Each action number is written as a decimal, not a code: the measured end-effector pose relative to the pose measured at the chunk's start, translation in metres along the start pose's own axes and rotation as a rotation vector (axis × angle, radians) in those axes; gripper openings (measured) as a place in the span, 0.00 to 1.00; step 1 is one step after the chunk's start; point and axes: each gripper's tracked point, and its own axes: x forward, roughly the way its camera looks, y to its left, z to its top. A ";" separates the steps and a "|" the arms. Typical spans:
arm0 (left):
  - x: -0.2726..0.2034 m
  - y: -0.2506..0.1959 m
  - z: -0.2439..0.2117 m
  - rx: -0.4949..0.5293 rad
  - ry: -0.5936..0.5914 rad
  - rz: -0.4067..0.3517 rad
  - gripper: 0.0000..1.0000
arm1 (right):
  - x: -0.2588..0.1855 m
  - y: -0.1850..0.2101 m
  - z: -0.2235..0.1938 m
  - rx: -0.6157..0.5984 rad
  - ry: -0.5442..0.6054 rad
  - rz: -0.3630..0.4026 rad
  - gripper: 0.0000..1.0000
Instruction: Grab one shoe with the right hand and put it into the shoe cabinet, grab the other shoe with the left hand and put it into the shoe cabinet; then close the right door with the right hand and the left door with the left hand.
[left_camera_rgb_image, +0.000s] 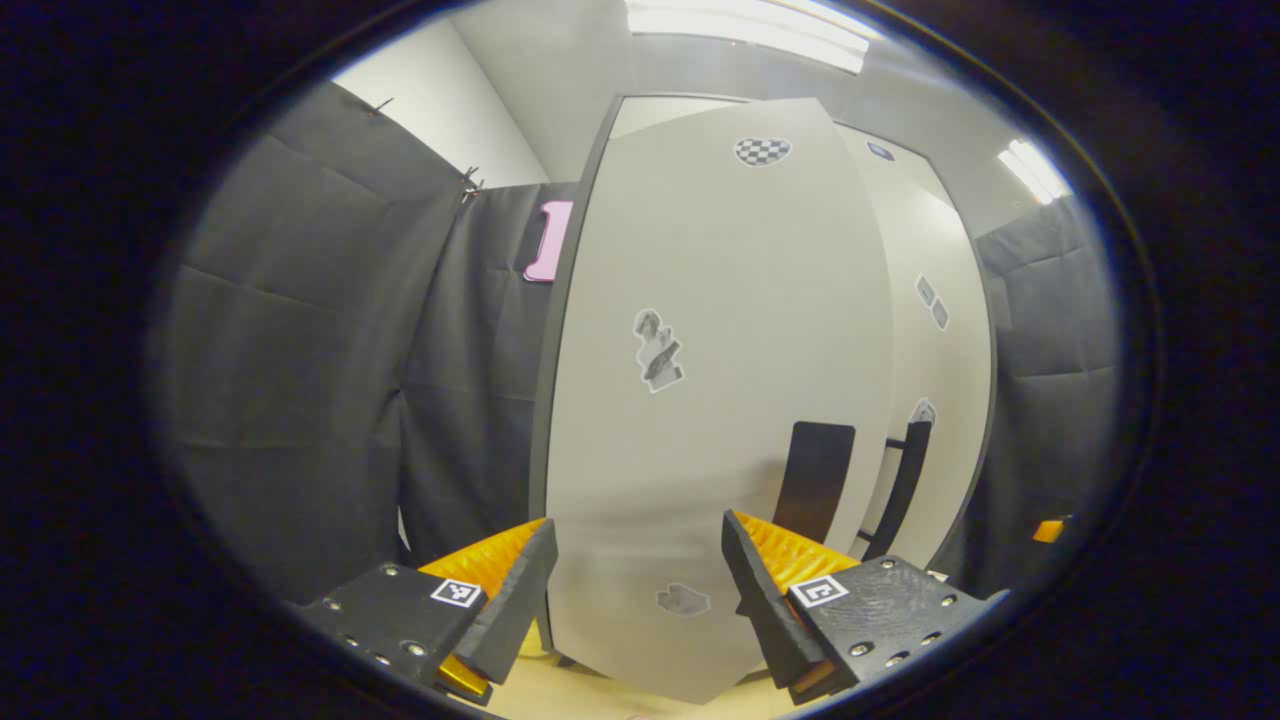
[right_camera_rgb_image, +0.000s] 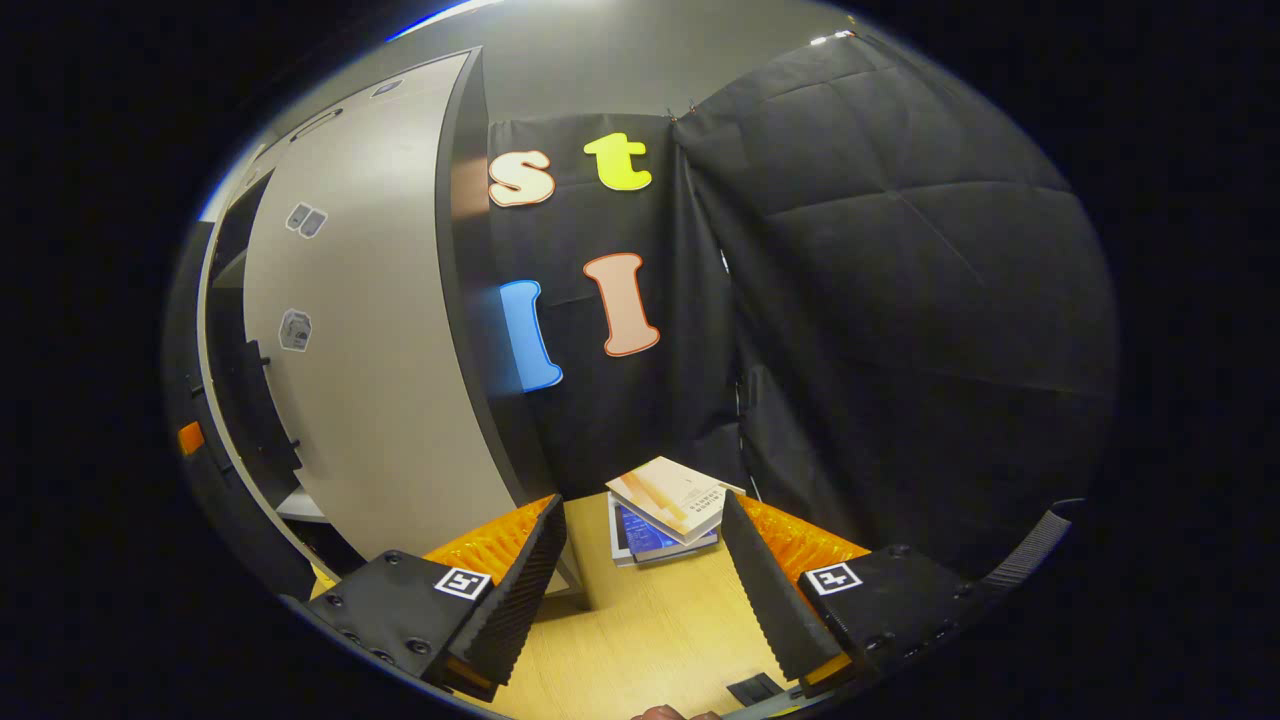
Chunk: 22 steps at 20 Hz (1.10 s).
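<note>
shoe cabinet (left_camera_rgb_image: 930, 330) stood centre-right in left gripper view | its left door (left_camera_rgb_image: 720, 350) filled mid-frame, ajar | right door (right_camera_rgb_image: 370, 340) stood left of centre in right gripper view | left gripper (left_camera_rgb_image: 640, 590) spread, empty, bottom centre | right gripper (right_camera_rgb_image: 640, 580) spread, empty, bottom centre | books (right_camera_rgb_image: 665, 510) lay on floor just above its fingers

Left two-finger gripper (left_camera_rgb_image: 635, 590): wedge-shaped fingers (left_camera_rgb_image: 515, 600) with ribbed inner faces, mounted on matte black blocks with bright screw heads. Small square black-and-white marker tag (left_camera_rgb_image: 457, 592) on each block. Ribbed orange housing behind the fingers.

Right two-finger gripper (right_camera_rgb_image: 640, 590): same build, with saw-toothed finger edges (right_camera_rgb_image: 765, 595), marker tags (right_camera_rgb_image: 833, 578), screws and a black woven strap (right_camera_rgb_image: 1035, 545) at the side.
</note>
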 end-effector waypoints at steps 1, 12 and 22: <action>-0.008 0.004 0.000 0.010 -0.002 0.026 0.93 | 0.010 0.004 -0.001 0.002 0.006 0.028 0.98; -0.063 0.025 0.031 0.113 -0.070 0.208 0.95 | 0.024 0.018 -0.027 -0.013 0.067 0.182 0.98; -0.071 0.003 0.015 0.086 -0.024 0.089 0.93 | 0.008 0.041 -0.017 -0.029 -0.015 0.192 0.98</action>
